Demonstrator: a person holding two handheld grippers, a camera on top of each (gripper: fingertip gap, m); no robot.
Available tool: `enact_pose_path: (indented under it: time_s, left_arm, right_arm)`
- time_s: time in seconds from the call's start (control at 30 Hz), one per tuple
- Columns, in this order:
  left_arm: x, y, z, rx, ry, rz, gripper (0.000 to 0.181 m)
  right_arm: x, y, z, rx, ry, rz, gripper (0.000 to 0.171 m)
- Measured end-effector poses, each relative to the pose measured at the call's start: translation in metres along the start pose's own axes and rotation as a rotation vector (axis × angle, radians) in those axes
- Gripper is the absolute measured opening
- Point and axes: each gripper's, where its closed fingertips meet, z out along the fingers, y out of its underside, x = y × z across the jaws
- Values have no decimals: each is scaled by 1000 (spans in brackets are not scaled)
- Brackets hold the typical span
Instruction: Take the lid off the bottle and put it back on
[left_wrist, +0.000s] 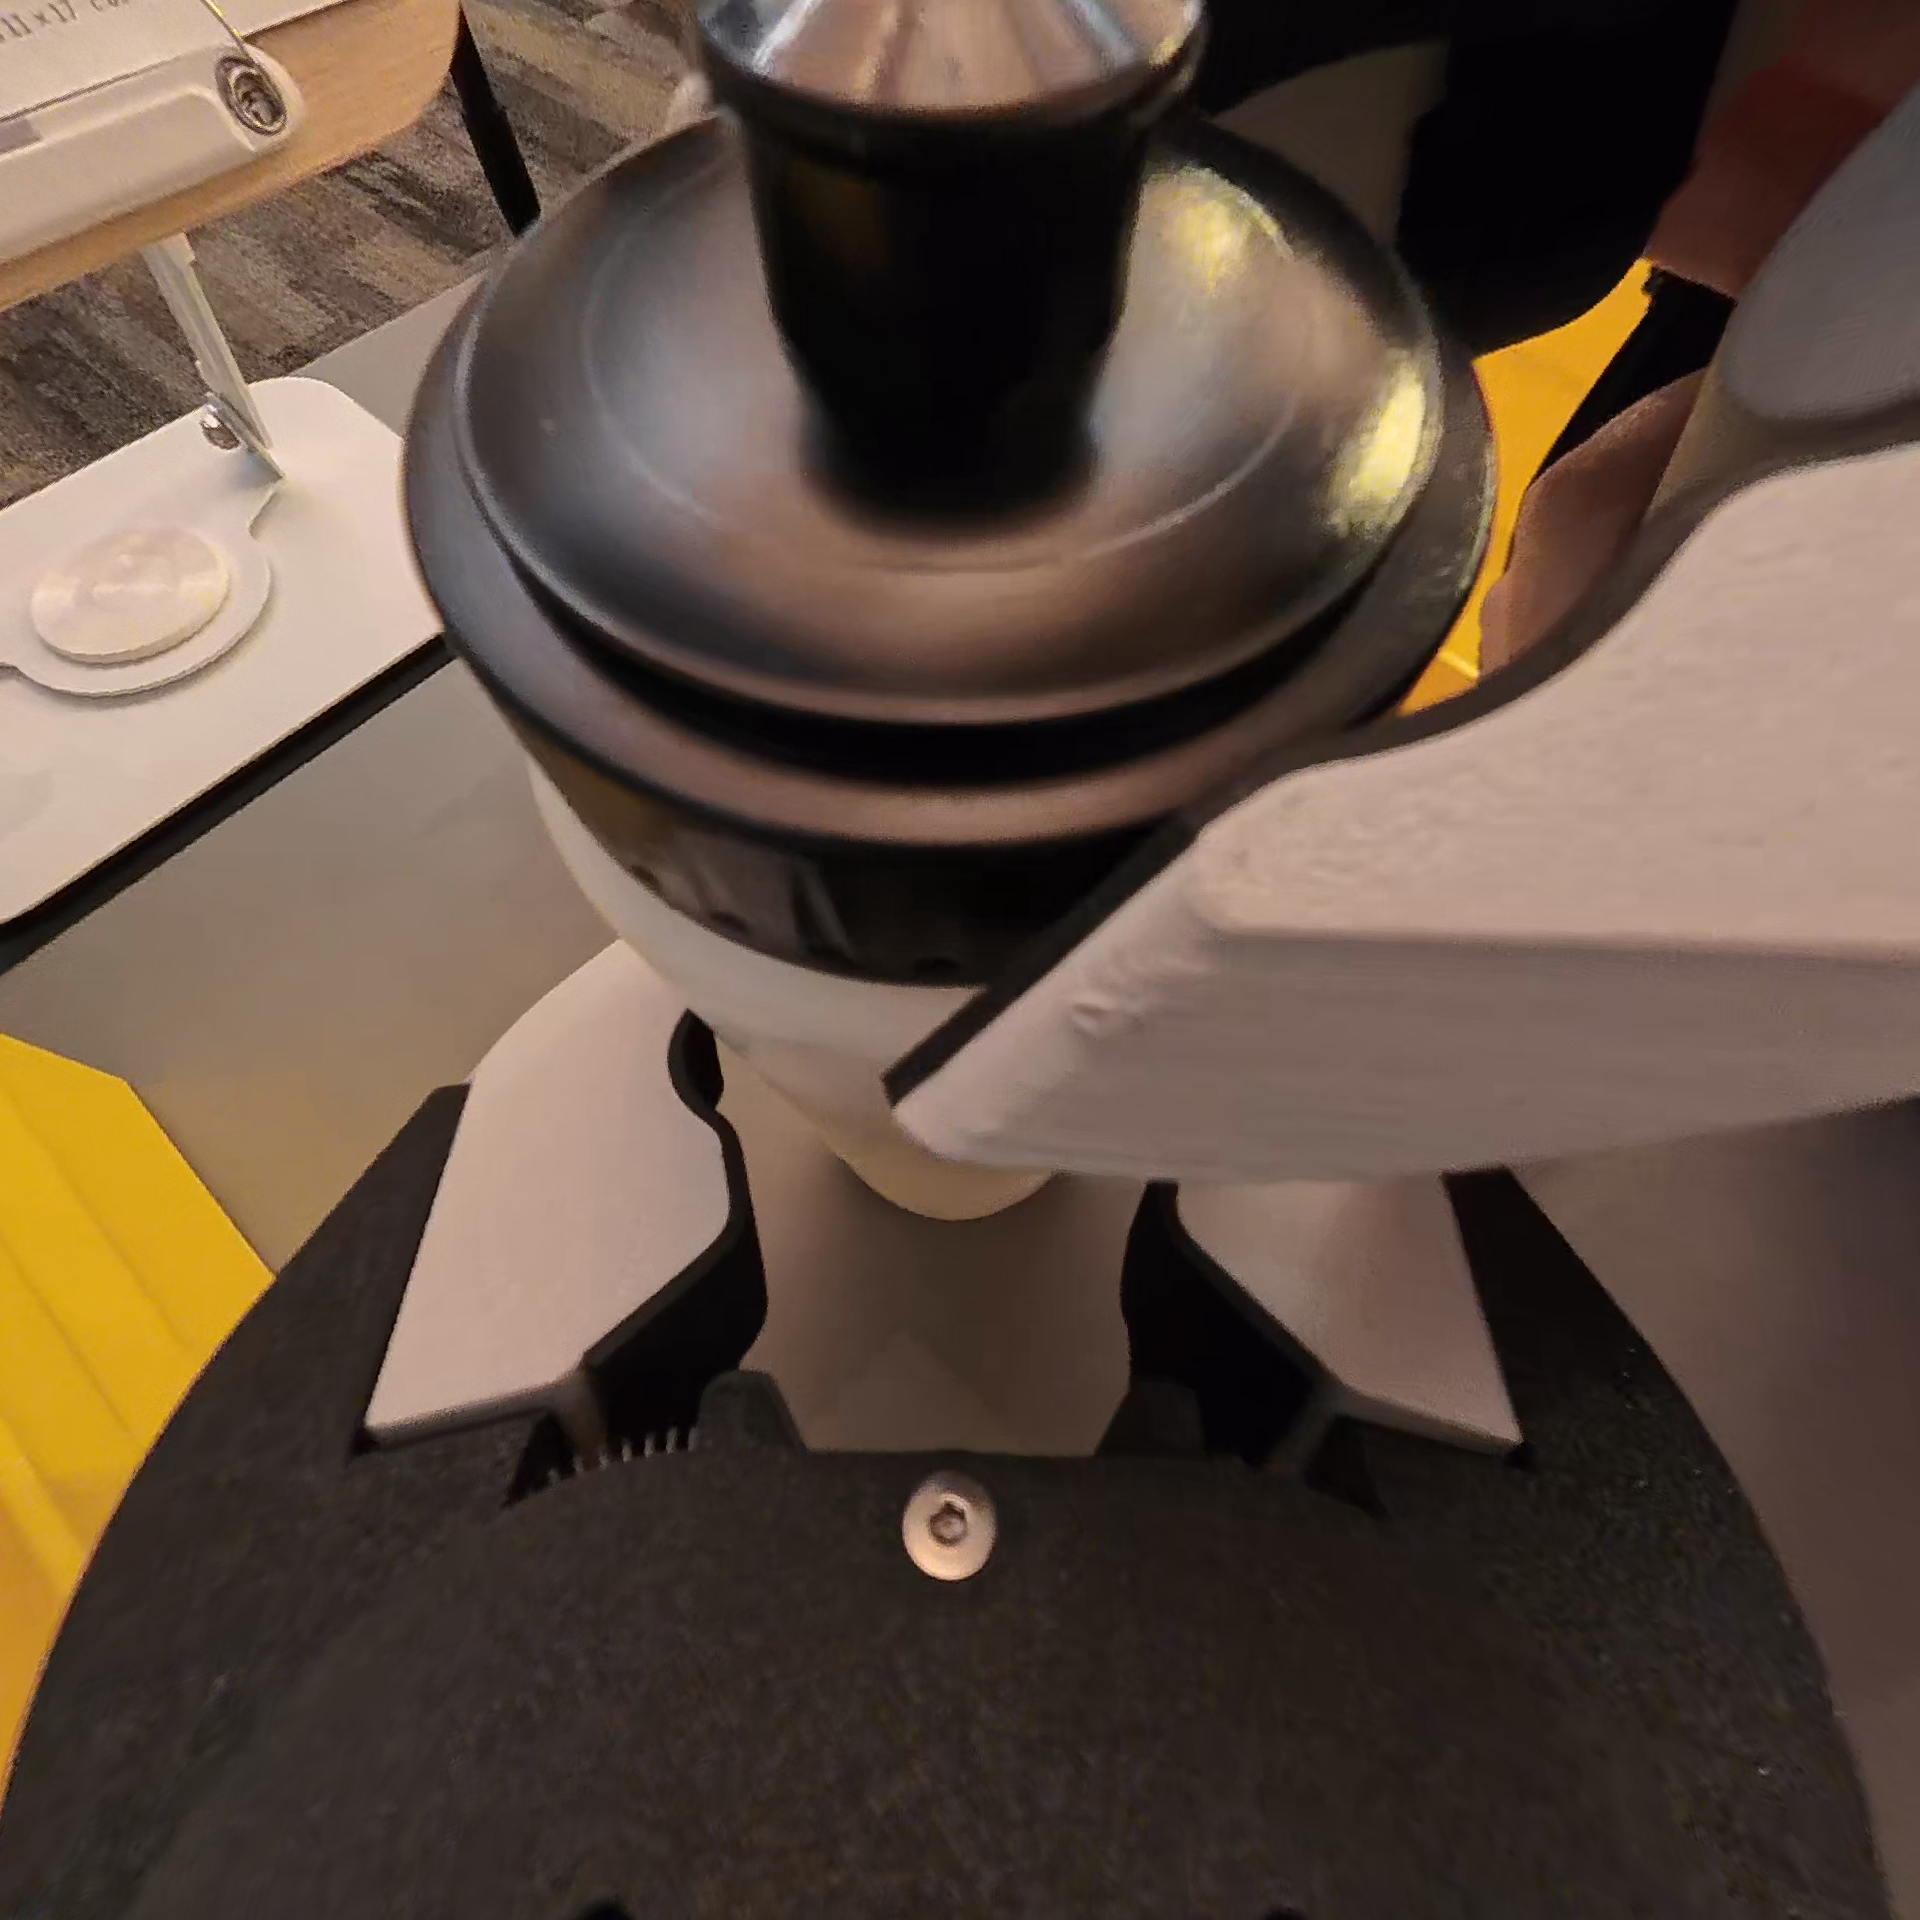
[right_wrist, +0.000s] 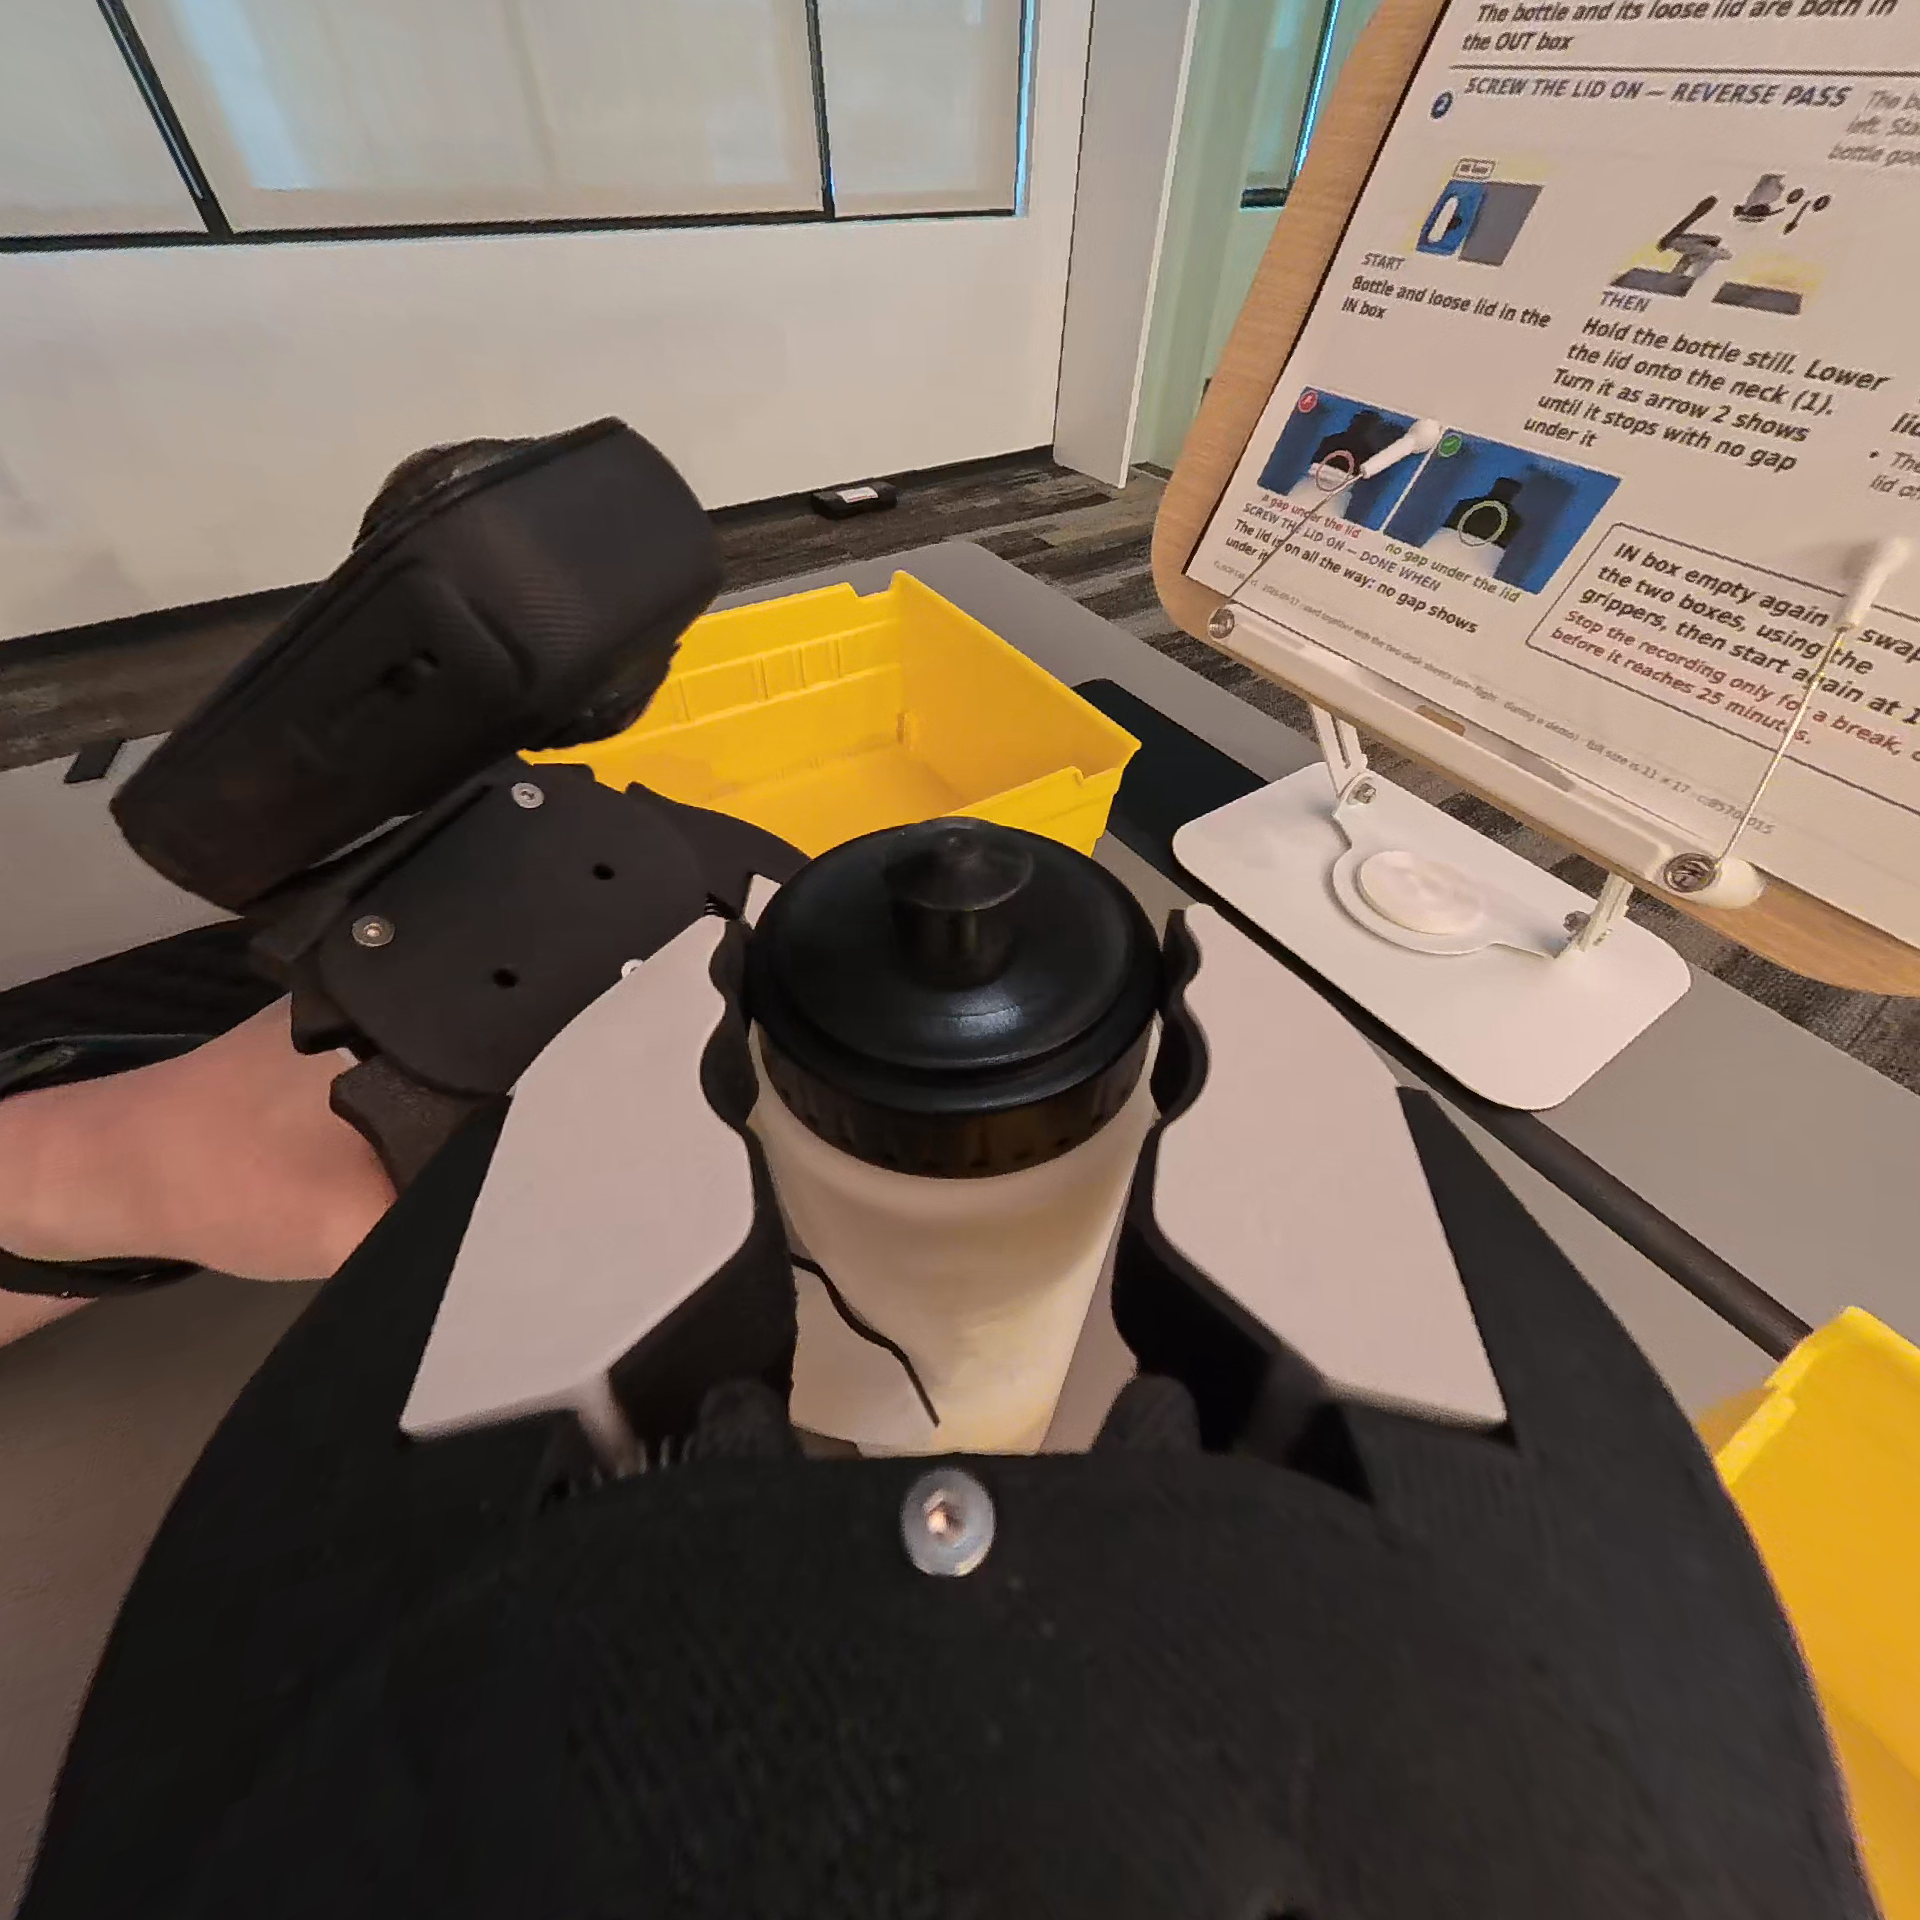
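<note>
bottle (right_wrist: 951, 1236) between both claws' fingers (right_wrist: 613, 1153)

The left gripper (right_wrist: 727, 935) has a matte black, grainy printed body with pale grey flat wedge-shaped fingers (left_wrist: 551, 1247) edged in black padding, one silver hex-socket screw (left_wrist: 948, 1527) at the centre, and a black ribbed camera housing (right_wrist: 416, 644) on top. The right gripper (right_wrist: 951, 997) matches it: black textured shell, grey fingers (right_wrist: 603, 1174), silver screw (right_wrist: 945, 1522). A dark strap (right_wrist: 83, 1273) circles the person's wrist.
</note>
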Motion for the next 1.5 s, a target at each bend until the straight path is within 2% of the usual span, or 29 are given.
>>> enact_pose_path:
  time_s: [0.17,0.23,0.33,0.43,0.63,0.77,0.9,1.17,1.5]
  left_arm:
    - [6,-7,-1,50,60,19,86]
    - [18,-13,-4,97,161,-13,86]
    - [44,-16,-5,109,374,-115,101]
    - [63,-11,-5,70,523,-159,103]
    - [51,-2,11,58,436,-89,100]
    - [42,-8,20,204,339,3,100]
    - [39,-11,24,298,284,41,101]
    - [46,-10,29,391,254,82,104]
    - [42,-6,32,344,199,57,100]
  right_arm:
    - [7,-1,-5,-26,-56,58,76]
    - [12,-3,-11,-25,-131,178,76]
    - [12,-6,-23,-29,-304,386,76]
    - [9,-4,-27,-44,-409,455,76]
    - [6,2,-21,-44,-406,301,76]
    - [-1,1,-23,-16,-415,95,76]
    - [-8,3,-24,4,-434,-21,76]
    - [-15,4,-33,-31,-465,-93,77]
    - [-15,8,-33,-59,-433,-121,77]
